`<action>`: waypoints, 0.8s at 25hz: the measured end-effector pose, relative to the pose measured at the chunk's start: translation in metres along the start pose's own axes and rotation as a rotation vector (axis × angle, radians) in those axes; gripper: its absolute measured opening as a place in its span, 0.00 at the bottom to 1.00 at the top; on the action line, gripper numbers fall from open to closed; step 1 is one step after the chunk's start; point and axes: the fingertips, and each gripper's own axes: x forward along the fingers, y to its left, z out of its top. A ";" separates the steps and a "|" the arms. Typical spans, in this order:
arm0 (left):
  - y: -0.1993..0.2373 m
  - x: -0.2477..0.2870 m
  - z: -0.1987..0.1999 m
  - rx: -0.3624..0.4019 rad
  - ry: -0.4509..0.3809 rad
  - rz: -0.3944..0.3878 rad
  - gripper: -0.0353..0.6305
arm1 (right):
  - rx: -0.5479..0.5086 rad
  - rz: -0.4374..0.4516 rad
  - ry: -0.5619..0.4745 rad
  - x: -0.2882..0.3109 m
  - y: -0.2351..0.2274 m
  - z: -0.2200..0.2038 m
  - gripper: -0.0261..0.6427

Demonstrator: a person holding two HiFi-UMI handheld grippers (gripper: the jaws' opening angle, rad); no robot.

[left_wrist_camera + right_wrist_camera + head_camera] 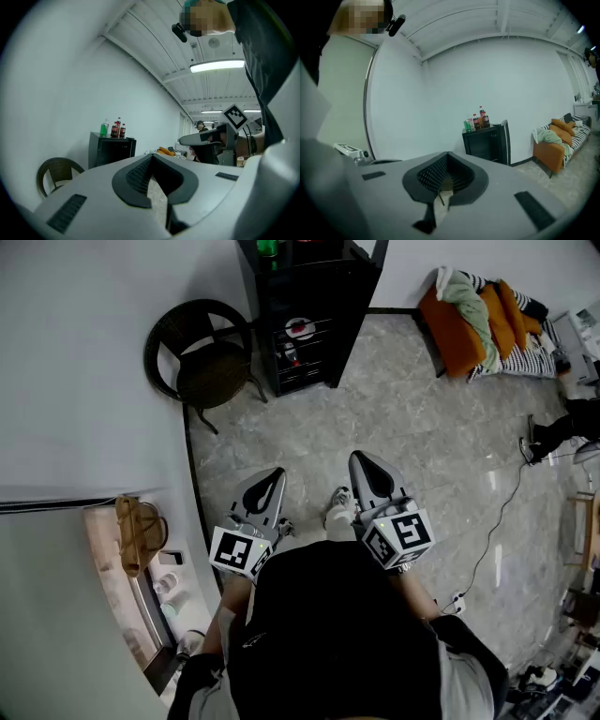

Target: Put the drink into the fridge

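Drinks (477, 121) stand atop the black fridge (487, 145), untouched.

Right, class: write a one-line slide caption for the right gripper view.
Right gripper, fingers shut and empty, faces a black fridge topped with drink bottles; orange sofa at right.

The floor (422, 427) is shiny, marble-look tile. The chair (200, 352) is dark woven wicker, and the fridge (314, 324) looks glossy black.

We hold the left tongs (267, 486) and right tongs (367, 470) side by side above the grey floor (422, 427), pointing toward the black fridge (309, 306) well ahead. Bottles (268, 247) top it; a chair (202, 352) stands left, a sofa (455, 329) right.
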 end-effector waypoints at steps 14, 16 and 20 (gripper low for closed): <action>0.000 -0.061 0.003 0.018 -0.074 0.003 0.07 | -0.086 -0.052 0.004 -0.033 0.044 -0.016 0.06; -0.004 -0.057 0.001 0.043 -0.053 0.002 0.07 | -0.080 -0.050 0.004 -0.035 0.041 -0.017 0.06; -0.014 -0.038 -0.005 0.013 -0.024 0.001 0.07 | -0.033 -0.039 -0.014 -0.039 0.021 -0.016 0.06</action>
